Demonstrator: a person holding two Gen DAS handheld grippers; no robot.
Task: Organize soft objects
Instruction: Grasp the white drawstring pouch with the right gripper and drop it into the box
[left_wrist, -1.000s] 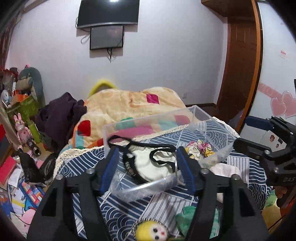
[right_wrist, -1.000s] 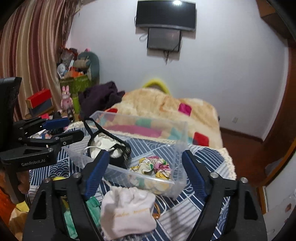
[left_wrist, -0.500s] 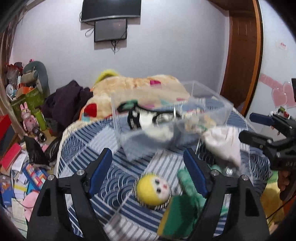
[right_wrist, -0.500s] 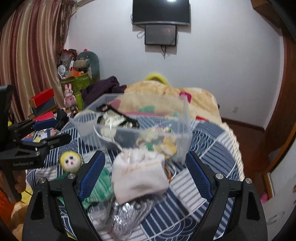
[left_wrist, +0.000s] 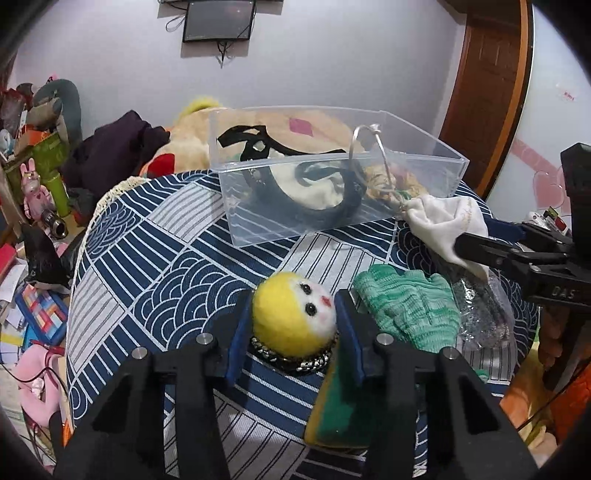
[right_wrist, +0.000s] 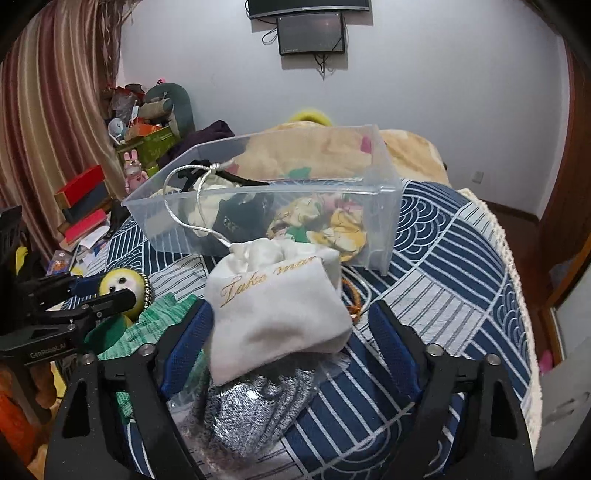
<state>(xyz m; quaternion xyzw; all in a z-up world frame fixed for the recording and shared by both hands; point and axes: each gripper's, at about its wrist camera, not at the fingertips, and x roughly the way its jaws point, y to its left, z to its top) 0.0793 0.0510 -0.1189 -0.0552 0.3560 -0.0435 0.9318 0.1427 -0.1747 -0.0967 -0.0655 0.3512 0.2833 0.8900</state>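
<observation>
The left gripper (left_wrist: 293, 326) has its jaws pressed on both sides of the yellow doll head (left_wrist: 293, 317). The right gripper (right_wrist: 291, 343) is open around the white bag (right_wrist: 275, 314). Behind both, the clear box (left_wrist: 332, 206) sits on the blue cloth (left_wrist: 155, 258).

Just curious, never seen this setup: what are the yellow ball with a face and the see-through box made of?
The yellow ball looks like felted wool: fuzzy matte surface, bead eyes. The box looks like clear hard plastic: glossy straight walls, contents visible through them.
</observation>
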